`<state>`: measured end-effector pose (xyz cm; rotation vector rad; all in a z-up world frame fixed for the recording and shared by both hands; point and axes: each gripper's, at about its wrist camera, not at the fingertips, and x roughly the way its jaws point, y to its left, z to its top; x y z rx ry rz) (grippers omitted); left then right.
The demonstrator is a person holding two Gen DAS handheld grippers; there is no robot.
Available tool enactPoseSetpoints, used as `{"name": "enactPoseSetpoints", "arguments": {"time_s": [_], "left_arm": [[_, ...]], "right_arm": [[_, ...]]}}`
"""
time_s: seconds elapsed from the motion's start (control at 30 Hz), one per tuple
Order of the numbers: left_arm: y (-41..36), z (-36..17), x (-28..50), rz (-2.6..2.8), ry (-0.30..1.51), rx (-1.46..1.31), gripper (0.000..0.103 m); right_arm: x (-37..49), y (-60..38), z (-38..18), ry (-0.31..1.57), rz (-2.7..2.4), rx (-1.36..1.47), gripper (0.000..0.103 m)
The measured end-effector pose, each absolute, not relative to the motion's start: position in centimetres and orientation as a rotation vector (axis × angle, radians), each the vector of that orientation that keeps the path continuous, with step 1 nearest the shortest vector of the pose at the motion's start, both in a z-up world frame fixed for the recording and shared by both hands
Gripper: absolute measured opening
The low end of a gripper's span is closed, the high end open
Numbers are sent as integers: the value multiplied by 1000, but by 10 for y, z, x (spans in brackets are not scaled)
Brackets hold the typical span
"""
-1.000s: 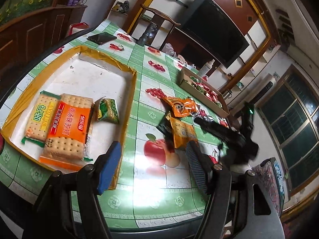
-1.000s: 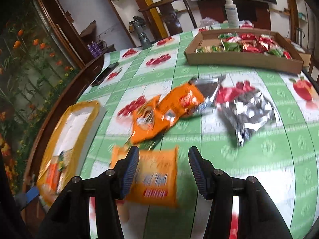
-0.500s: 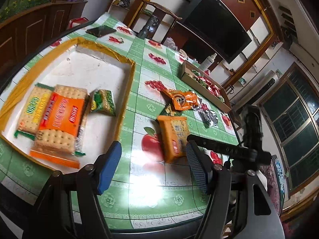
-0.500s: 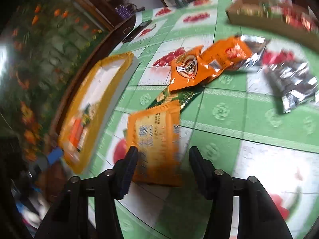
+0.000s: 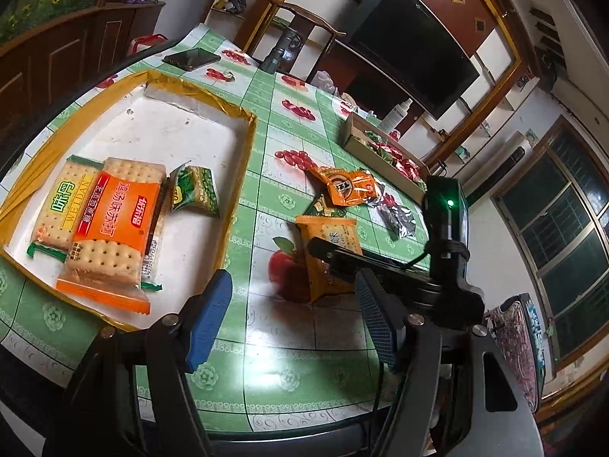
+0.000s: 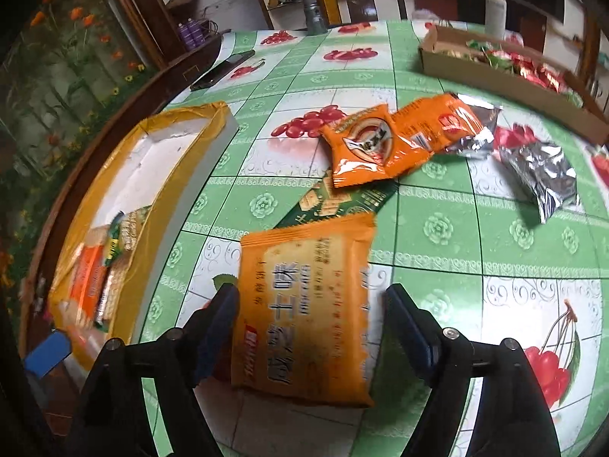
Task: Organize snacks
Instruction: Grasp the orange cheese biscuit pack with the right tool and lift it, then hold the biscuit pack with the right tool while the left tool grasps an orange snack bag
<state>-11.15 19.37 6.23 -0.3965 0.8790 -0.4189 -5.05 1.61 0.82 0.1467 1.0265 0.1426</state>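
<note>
An orange cracker pack (image 6: 304,308) lies on the green tablecloth between the open fingers of my right gripper (image 6: 310,314); the left finger touches its edge, the right finger stands apart. It also shows in the left wrist view (image 5: 330,251). My left gripper (image 5: 291,316) is open and empty above the table's near edge. A white tray with a yellow rim (image 5: 249,141) holds two cracker packs (image 5: 110,224) and a small green pack (image 5: 194,190). Behind lie an orange snack bag (image 6: 365,148), a green pack (image 6: 335,200) and silver bags (image 6: 540,175).
A cardboard box of red and green snacks (image 6: 506,72) stands at the far right. A phone (image 5: 190,58) lies at the table's far edge. A flashlight (image 6: 314,13), a white bottle (image 6: 495,3), a chair and a TV stand beyond the table.
My right gripper has moved down and forward over the orange cracker pack, which now lies between its fingers. The left gripper has barely moved.
</note>
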Motion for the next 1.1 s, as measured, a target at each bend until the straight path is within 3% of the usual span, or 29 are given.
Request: {"name": "enactPoseSetpoints", "arguments": {"time_s": [0.2, 0.27, 0.4, 0.8, 1.1], "left_arm": [[193, 60, -112, -413, 881, -387, 66], [193, 60, -113, -414, 883, -381, 66], [194, 59, -113, -407, 891, -364, 66], [130, 59, -82, -461, 925, -129, 66], [63, 30, -20, -489, 1014, 22, 66]], "right_arm": [[-51, 40, 4, 1014, 103, 30, 81], [-54, 44, 4, 1007, 96, -12, 72], [-58, 35, 6, 997, 115, -12, 71], [-52, -97, 19, 881, 25, 267, 71], [-55, -135, 12, 813, 51, 413, 71]]}}
